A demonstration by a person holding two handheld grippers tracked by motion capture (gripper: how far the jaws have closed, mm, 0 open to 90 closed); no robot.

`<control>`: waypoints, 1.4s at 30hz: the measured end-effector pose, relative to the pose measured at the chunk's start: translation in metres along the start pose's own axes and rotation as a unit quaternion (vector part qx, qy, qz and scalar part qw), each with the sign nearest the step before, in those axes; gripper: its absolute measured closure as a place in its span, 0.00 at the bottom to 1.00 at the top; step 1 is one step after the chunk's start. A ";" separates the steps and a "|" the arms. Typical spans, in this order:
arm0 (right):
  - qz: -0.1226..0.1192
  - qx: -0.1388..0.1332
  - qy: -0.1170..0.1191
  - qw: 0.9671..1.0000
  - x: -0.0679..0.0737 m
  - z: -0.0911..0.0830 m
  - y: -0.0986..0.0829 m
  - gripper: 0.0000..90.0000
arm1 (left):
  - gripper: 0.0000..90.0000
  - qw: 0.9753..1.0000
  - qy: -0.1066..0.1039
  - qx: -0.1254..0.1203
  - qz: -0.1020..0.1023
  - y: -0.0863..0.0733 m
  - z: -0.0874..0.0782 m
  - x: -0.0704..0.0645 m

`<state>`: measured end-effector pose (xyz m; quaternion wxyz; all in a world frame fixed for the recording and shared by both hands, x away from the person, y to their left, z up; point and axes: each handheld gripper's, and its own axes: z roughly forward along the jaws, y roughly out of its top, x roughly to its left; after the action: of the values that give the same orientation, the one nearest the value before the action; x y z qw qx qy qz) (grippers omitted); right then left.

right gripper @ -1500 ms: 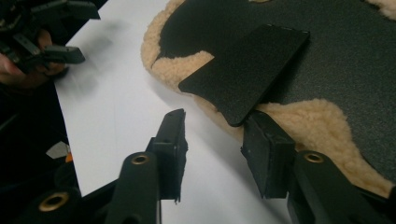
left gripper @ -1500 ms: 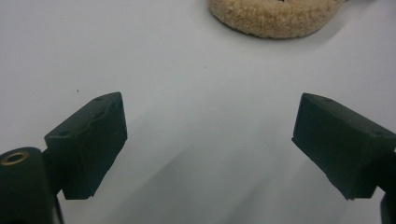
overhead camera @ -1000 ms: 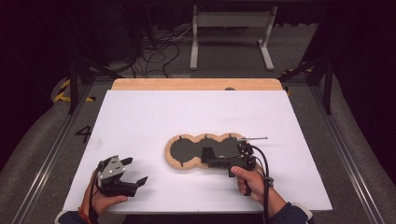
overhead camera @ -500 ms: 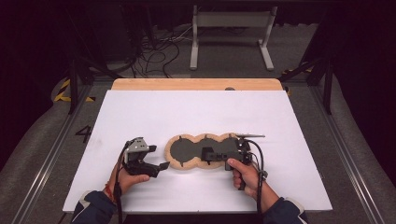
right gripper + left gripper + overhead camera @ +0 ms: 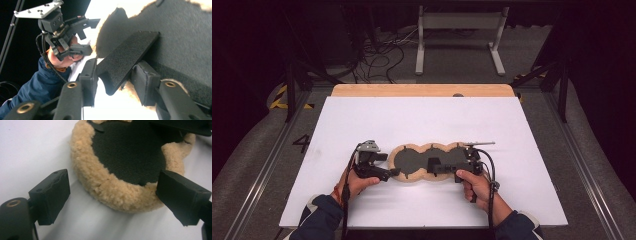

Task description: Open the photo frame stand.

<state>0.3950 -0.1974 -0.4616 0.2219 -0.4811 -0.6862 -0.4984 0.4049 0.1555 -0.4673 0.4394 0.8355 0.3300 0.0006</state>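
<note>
At lower centre, the fleece-rimmed dark pad (image 5: 428,161) lies between the wide-open left hand-held gripper (image 5: 393,173) and the right hand-held gripper (image 5: 435,166), which holds its black strap (image 5: 125,60).

A white table (image 5: 422,120) with a bare wooden strip (image 5: 422,90) along its far edge. One thing lies flat on it near the front: a three-lobed dark pad with tan fleece rim (image 5: 412,161).
</note>
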 end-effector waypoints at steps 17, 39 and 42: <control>0.013 0.001 -0.002 1.000 -0.001 0.006 0.000 0.79 | 0.17 1.000 -0.005 -0.008 0.007 -0.003 -0.001 -0.003; -0.162 0.032 -0.073 0.984 0.024 0.003 -0.011 0.78 | 0.54 0.997 -0.058 -0.037 0.032 -0.004 -0.016 -0.016; -0.189 0.034 -0.088 0.978 0.028 0.002 -0.014 0.78 | 0.58 0.997 -0.046 -0.043 0.051 -0.004 -0.021 -0.020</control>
<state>0.3706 -0.1838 -0.4476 0.0793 -0.3770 -0.7982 -0.4632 0.3812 0.1616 -0.4515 0.4894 0.8306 0.2658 -0.0013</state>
